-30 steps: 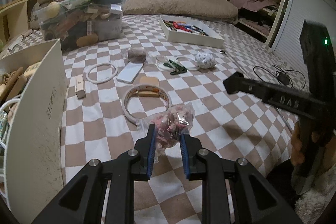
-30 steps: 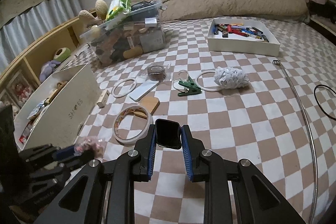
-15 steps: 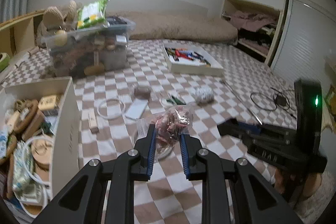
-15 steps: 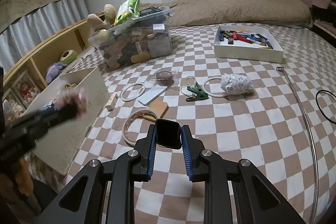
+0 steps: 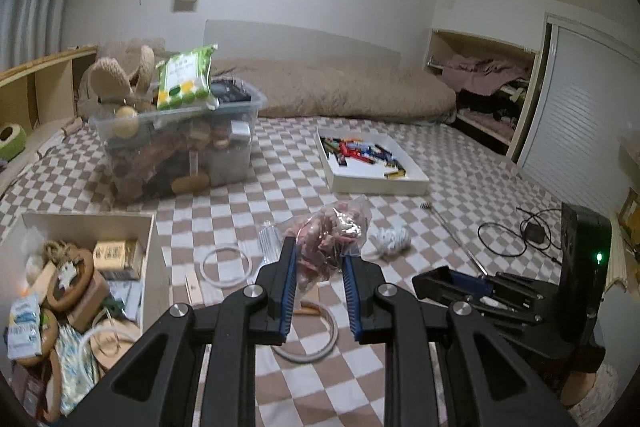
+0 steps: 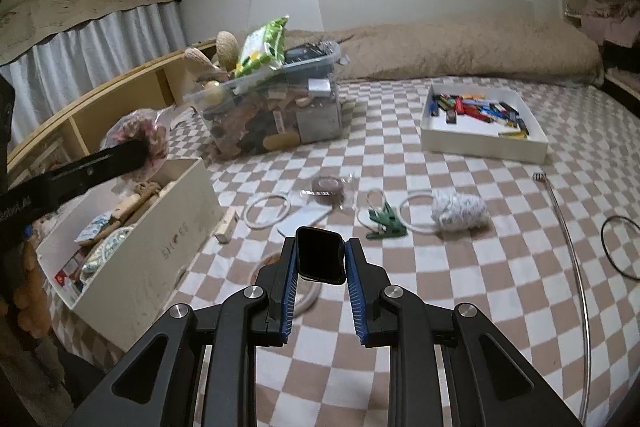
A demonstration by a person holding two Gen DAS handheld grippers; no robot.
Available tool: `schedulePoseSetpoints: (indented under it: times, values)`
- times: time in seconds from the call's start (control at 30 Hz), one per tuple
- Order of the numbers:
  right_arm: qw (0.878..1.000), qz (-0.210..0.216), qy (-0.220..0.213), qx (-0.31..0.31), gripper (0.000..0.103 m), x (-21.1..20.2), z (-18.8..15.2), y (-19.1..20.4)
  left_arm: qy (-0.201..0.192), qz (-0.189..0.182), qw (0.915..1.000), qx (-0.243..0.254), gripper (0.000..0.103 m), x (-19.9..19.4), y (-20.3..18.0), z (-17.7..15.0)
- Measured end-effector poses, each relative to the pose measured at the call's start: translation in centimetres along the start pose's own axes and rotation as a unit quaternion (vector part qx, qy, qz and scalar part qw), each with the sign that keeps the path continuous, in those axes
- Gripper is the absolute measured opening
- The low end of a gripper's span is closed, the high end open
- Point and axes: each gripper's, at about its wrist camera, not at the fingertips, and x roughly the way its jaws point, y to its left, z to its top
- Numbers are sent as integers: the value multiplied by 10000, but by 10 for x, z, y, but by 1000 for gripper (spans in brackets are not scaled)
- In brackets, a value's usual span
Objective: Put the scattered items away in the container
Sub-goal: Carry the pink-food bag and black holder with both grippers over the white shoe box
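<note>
My left gripper (image 5: 320, 263) is shut on a clear bag of pink bits (image 5: 334, 239) and holds it in the air; in the right wrist view the bag (image 6: 138, 141) hangs over the white shoe box (image 6: 188, 239). The box (image 5: 150, 251) holds several items. My right gripper (image 6: 321, 259) is shut on a small black device (image 6: 320, 261) above the checkered bed. Scattered on the bed lie a white ring (image 6: 267, 211), a green clip (image 6: 385, 225), a white crumpled ball (image 6: 460, 213), a wooden block (image 6: 226, 225) and a wooden hoop (image 5: 316, 343).
A full clear plastic bin (image 6: 276, 115) stands at the back. A white tray of coloured pieces (image 6: 482, 127) sits at the back right. A metal rod (image 6: 576, 267) and black cable (image 6: 620, 247) lie at the right. Shelves run along the left wall.
My left gripper has lifted the bag and carried it left, up over the shoe box. My right gripper has kept hold of the black device and risen slightly.
</note>
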Motion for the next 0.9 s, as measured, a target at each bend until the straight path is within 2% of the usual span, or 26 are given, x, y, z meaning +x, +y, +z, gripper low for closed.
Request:
schedulePoseSetpoints:
  times: [0.23,0.37,0.63,0.9]
  values:
    - [9998,161,-104,50,24,-1,16,6,-257,146,9996,-7,21,-7,19,23]
    - [9997,69,-232,-18,24,1,27,16,-330,277,9991,-37,21,-11,33,30]
    - [9992,213,-338,-39,24,12,46,35,-437,615,9968,-274,21,-24,76,24]
    - [9970,533,-512,-217,24,20,71,74,-661,1036,9907,-590,21,-47,122,23]
